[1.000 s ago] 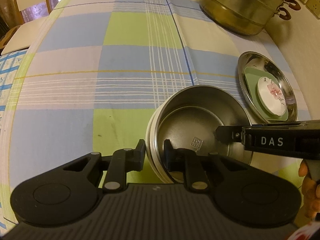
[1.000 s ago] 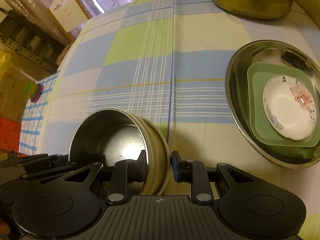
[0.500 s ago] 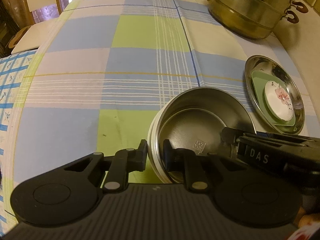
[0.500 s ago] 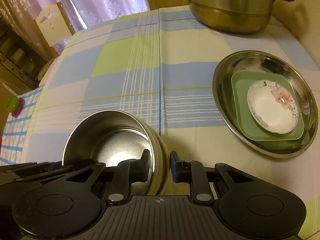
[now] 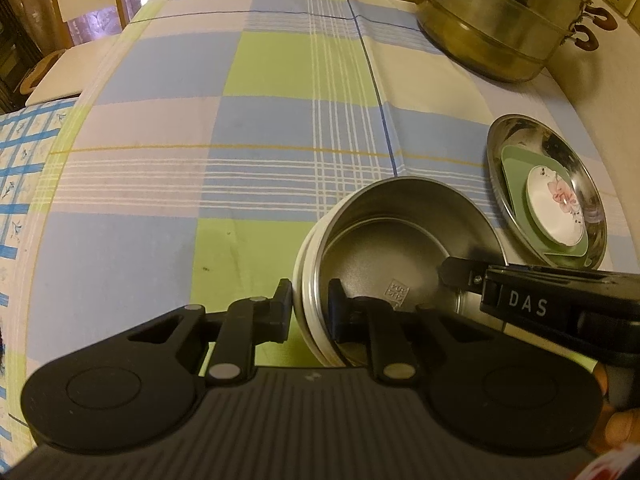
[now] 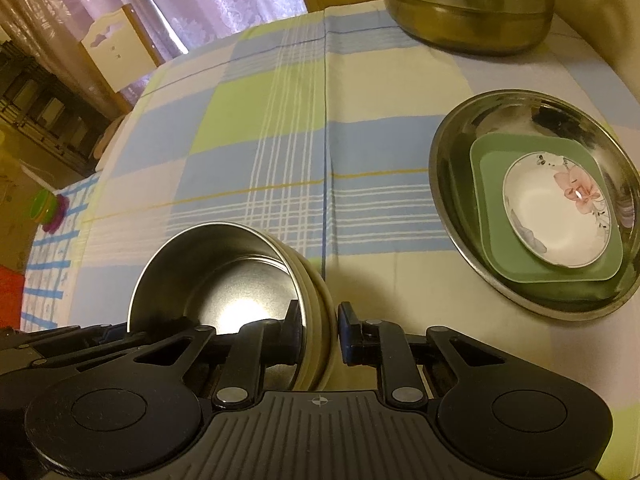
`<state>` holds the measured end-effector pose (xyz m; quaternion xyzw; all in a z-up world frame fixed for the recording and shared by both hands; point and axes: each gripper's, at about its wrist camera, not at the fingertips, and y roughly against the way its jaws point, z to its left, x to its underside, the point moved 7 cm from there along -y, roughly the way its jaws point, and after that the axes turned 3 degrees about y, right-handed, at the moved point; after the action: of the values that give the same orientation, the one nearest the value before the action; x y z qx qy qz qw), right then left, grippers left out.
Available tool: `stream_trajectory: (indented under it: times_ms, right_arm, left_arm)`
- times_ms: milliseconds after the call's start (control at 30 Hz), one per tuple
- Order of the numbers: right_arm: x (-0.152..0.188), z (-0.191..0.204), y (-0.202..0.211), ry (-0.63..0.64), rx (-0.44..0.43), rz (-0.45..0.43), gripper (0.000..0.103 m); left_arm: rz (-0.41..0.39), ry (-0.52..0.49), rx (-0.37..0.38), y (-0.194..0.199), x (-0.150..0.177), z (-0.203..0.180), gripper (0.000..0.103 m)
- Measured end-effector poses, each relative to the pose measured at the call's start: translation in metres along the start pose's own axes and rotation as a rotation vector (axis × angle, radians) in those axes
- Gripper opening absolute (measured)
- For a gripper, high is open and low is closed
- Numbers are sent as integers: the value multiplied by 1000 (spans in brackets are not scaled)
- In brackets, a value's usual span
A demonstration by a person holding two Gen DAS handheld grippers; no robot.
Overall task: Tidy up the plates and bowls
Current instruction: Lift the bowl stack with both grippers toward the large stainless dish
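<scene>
Both grippers have hold of the same bowl, a steel one with a cream outer shell, near the table's front edge and tipped up off the checked cloth; the left gripper is clamped on the bowl's left rim, one finger outside against the cream wall and the other inside on the steel; the right gripper straddles the opposite rim in the same way, its jaws having just been closing with the rim between them, and its inner finger lies against the steel while the blue-padded outer one looks to be touching the cream wall, though that contact is hard to make out; in the left view the right gripper reaches in from the side, lettered DAS on its body, with a bit of the person's hand showing below it.

Towards the table's right edge sits a wide steel basin; inside it lies a square green plate, and on that a small white dish with a pink flower painted on it; the stack is apart from the bowl.

At the far right corner stands a large tiered steel pot with dark handles; beyond the far edge there is a pale curtain and a chair back.
</scene>
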<state>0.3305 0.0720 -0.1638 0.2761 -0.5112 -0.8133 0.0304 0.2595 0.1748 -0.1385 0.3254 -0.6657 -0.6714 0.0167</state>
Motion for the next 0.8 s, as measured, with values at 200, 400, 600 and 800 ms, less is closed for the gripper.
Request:
stream_trajectory:
  times_ms: [200, 400, 600, 800]
  right_arm:
    - [-1, -3, 1, 2, -4, 2, 18]
    - [-5, -5, 7, 3, -2, -18, 18]
    - [-10, -10, 16, -1, -1, -34, 18]
    - [-15, -16, 25, -10, 4, -41, 18]
  left_arm:
    - [4, -1, 5, 0, -1, -3, 16]
    - [-11, -8, 12, 5, -5, -9, 16]
    - [-28, -24, 20, 10, -13, -18, 16]
    - [-37, -41, 33, 13, -19, -28, 16]
